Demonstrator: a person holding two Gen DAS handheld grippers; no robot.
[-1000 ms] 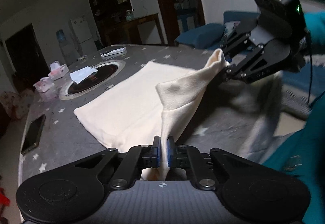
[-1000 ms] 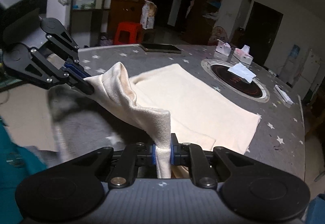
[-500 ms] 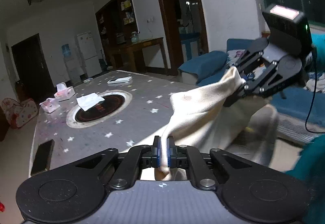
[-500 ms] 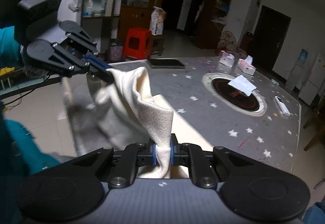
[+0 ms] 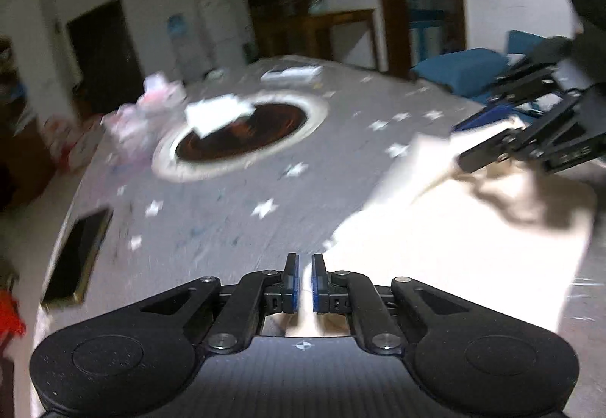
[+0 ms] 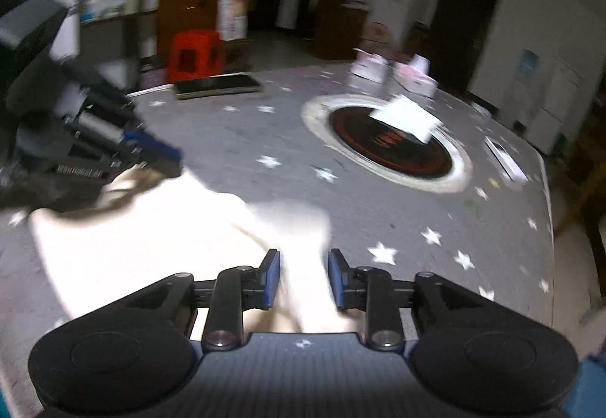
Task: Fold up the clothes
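A cream garment [image 5: 454, 247] lies spread and folded on the grey star-patterned table [image 5: 227, 213]; the frames are motion-blurred. My left gripper [image 5: 305, 281] sits low over the garment's near left edge, its blue pads close together with pale cloth pinched between them. In the right wrist view the same garment [image 6: 132, 247] is bright under my right gripper [image 6: 303, 277], whose fingers stand wide apart with a loose cloth fold lying between them. The left gripper [image 6: 166, 160] shows at the far left there, at a cloth corner. The right gripper [image 5: 466, 141] appears at the upper right of the left wrist view.
A round dark hob [image 5: 242, 133] set in the table carries a white paper [image 5: 216, 113]. Pink tissue boxes [image 5: 151, 103], a phone [image 5: 77, 262] at the left edge and a remote [image 6: 505, 156] lie around it. A red stool [image 6: 195, 54] stands beyond the table.
Both grippers swung the lifted cloth forward and down, and it now lies flat on the table. The right gripper's fingers have opened and let the cloth go; the left stays pinched.
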